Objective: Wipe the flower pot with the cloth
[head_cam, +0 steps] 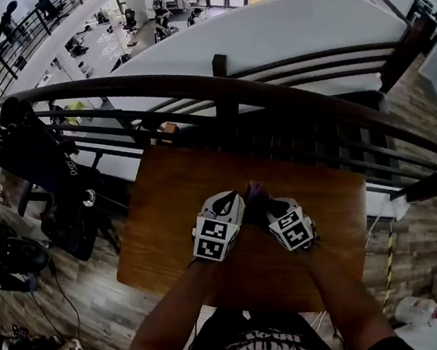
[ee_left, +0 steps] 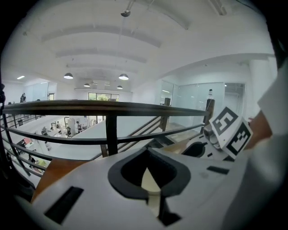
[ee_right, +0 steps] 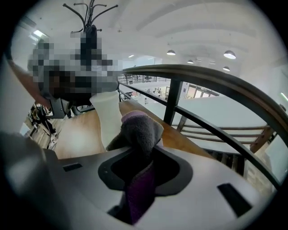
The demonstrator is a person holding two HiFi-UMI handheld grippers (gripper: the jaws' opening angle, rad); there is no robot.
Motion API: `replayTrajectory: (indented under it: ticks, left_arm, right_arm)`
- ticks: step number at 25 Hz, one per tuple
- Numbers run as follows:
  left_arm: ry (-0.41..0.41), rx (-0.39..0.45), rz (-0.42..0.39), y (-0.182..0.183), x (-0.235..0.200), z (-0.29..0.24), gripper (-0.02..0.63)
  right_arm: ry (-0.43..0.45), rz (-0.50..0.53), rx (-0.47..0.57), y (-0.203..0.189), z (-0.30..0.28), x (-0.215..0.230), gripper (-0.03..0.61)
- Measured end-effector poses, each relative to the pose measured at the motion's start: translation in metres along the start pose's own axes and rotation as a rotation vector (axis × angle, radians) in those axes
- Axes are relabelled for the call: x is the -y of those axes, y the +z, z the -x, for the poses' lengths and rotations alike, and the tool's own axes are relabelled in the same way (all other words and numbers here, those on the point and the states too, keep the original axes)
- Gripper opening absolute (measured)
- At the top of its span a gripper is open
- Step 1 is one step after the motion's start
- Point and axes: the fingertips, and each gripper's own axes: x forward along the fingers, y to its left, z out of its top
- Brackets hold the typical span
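My right tongs [ee_right: 141,179] are clamped on the cloth [ee_right: 140,130]. It is a soft, fleecy rag, grey on its napped face and purple where a fold runs down through the dark slot between the jaws. Above the jaws it bunches into a rounded, puffy wad with a thin purple hem along the top. That wad lies against the side of the pot [ee_right: 107,117].

The pot is a plain, smooth, matte white one, with straight walls that narrow a little towards the bottom. Its base is hidden behind the grey shell of the tongs, so I cannot see what it rests on.

My left tongs [ee_left: 148,177] are closed on it. A smooth cream wedge fills the gap between the jaws and runs on down the slot.

From my head, both tongs sit close together over the middle of the table [head_cam: 166,219], tips turned towards each other, with the purple wad between them. The pot itself is hard to make out from there.

The table is a square slab of warm brown wood with a faint grain and a slight sheen. Just past its far edge curves a dark rail [head_cam: 235,94], a thick rounded top bar on square posts with thinner bars below.
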Motion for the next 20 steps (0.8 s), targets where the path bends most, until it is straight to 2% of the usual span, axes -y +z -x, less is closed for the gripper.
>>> replayTrajectory:
  ticks: [4, 9, 13, 20]
  left_arm:
    - [0.000, -0.015, -0.044, -0.005, 0.002, -0.001, -0.002]
    - [-0.017, 0.013, -0.015, 0.003, 0.007, 0.005, -0.002]
    - [-0.021, 0.009, -0.063, -0.002, 0.006, 0.004, -0.002]
    - [-0.028, 0.031, -0.023, -0.003, 0.006, 0.003, -0.002]
  right_arm:
    - [0.020, 0.074, -0.023, 0.003, -0.016, -0.005, 0.084]
    - [0.024, 0.113, -0.057, 0.005, -0.030, -0.011, 0.084]
    - [0.036, 0.174, -0.065, 0.012, -0.040, -0.018, 0.086]
    - [0.086, 0.195, -0.053, -0.002, -0.024, -0.053, 0.086]
